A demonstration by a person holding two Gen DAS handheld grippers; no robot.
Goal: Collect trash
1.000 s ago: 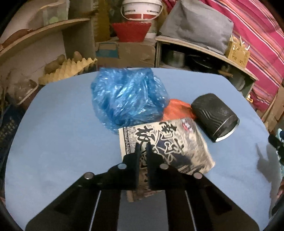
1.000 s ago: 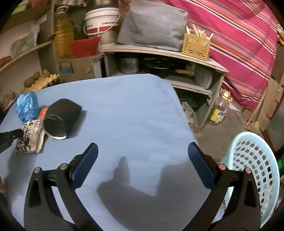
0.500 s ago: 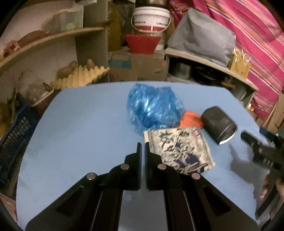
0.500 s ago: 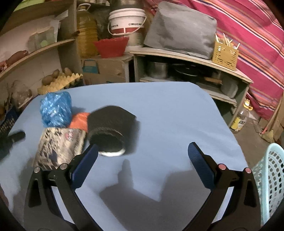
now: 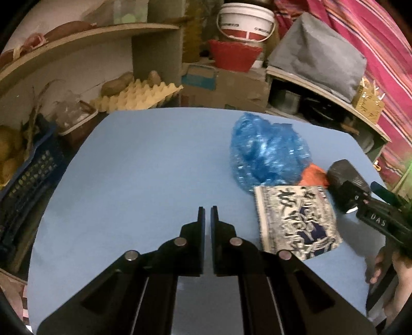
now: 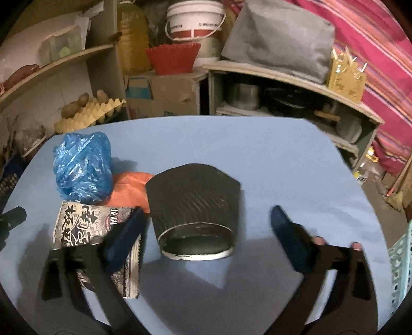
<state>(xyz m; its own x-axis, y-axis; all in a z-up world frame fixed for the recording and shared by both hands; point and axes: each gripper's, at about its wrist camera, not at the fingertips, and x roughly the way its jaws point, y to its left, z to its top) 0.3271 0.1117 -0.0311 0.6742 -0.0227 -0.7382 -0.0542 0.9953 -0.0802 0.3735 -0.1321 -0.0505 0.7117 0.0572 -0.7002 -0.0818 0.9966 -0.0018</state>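
Trash lies on a blue table [image 5: 144, 165]: a crumpled blue plastic bag [image 5: 267, 149] [image 6: 82, 167], an orange scrap [image 5: 312, 175] [image 6: 131, 188], a black-and-white printed snack packet [image 5: 296, 221] [image 6: 85, 221], and a black ribbed paper cup [image 6: 193, 206] [image 5: 345, 177] on its side, mouth toward me. My left gripper [image 5: 208, 214] is shut and empty, left of the packet. My right gripper [image 6: 206, 221] is open wide, its fingers either side of the cup's mouth, not touching it.
A pale blue plastic basket [image 6: 400, 260] shows at the right edge, beside the table. Behind the table stand shelves, a cardboard box [image 6: 164, 95], an egg tray with potatoes [image 5: 139, 95], a red bowl [image 6: 172, 58] and a white bucket [image 5: 246, 22].
My left gripper let go of the snack packet and drew back to the left. My right gripper swung left and moved in until its open fingers bracket the black cup.
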